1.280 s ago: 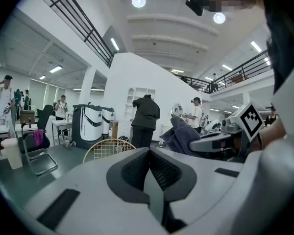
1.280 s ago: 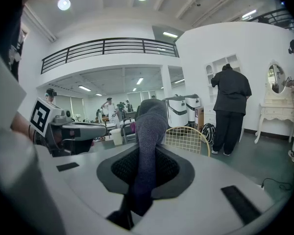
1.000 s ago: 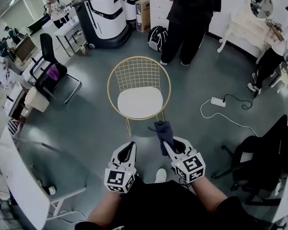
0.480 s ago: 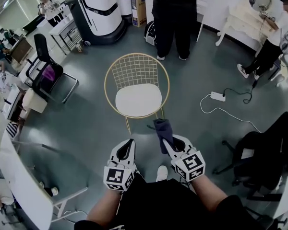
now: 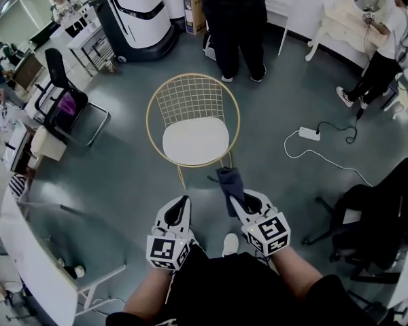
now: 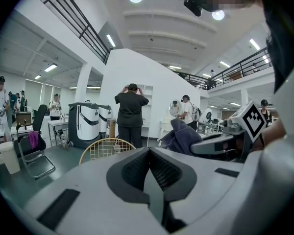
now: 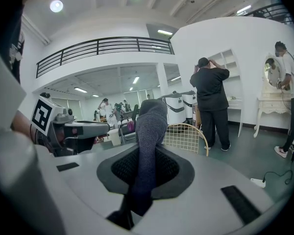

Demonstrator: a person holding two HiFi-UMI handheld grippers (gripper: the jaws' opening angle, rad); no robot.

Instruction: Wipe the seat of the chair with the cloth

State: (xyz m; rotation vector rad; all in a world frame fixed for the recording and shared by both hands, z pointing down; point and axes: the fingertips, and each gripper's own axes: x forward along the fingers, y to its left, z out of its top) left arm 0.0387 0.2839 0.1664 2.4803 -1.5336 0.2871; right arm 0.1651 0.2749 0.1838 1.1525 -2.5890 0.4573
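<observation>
My right gripper [image 5: 235,206] clamps the cloth [image 5: 230,181] between its fingers, the cloth projecting past their tips, short of the chair seat [image 5: 195,141]; my left gripper [image 5: 181,206] has its fingers closed, empty.

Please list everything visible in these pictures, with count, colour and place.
chair: one, gold wire with white seat, centre floor
cloth: one, dark grey-blue, just before the chair
power strip: one, white, floor right of chair
office chairs: two, black, far left and near right
machines: two, white and black, behind chair, left
standing person: one, dark clothes, behind chair
dressing table: one, white, upper right
other people: several, far edges
left gripper: one, white, shut, empty
right gripper: one, white, shut on cloth
</observation>
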